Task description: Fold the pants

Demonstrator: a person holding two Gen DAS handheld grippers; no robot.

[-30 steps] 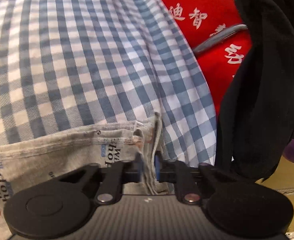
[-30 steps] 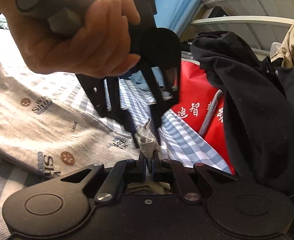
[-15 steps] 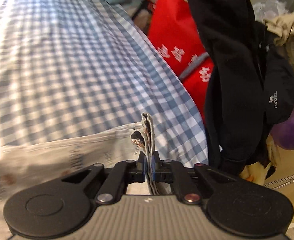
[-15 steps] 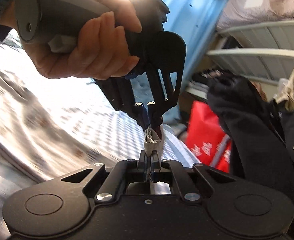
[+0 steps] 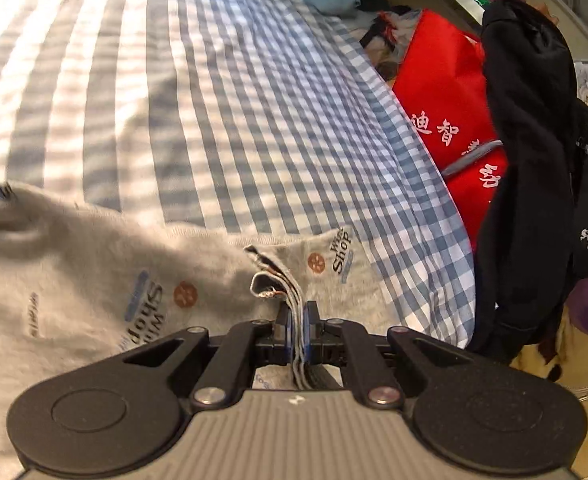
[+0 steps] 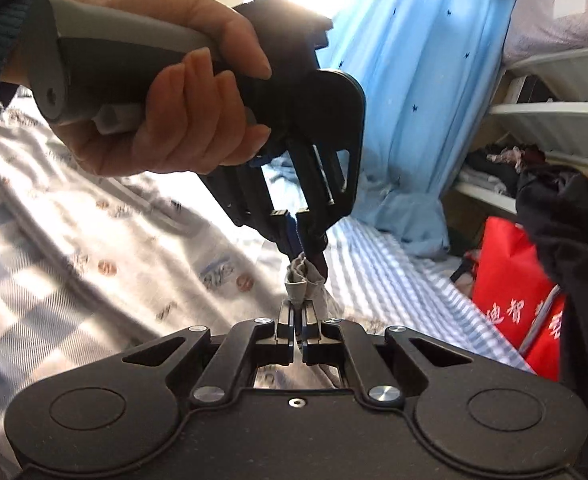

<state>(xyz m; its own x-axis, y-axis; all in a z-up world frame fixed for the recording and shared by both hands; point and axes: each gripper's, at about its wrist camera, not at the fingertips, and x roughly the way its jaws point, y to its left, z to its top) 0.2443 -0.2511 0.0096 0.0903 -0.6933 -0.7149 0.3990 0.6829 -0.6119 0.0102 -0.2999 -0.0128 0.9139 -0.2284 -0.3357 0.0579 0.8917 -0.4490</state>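
Mid-fold, carrying hems. My left gripper (image 5: 298,324) is clamped on a bunched hem of the grey printed cotton pants (image 5: 94,280); my right gripper (image 6: 298,322) pinches the same bunch just beside it. The pants trail across the blue-checked bedsheet (image 5: 254,100), near its right edge. Next, I judge: carry both hems over the waistband, lay flat, then release.
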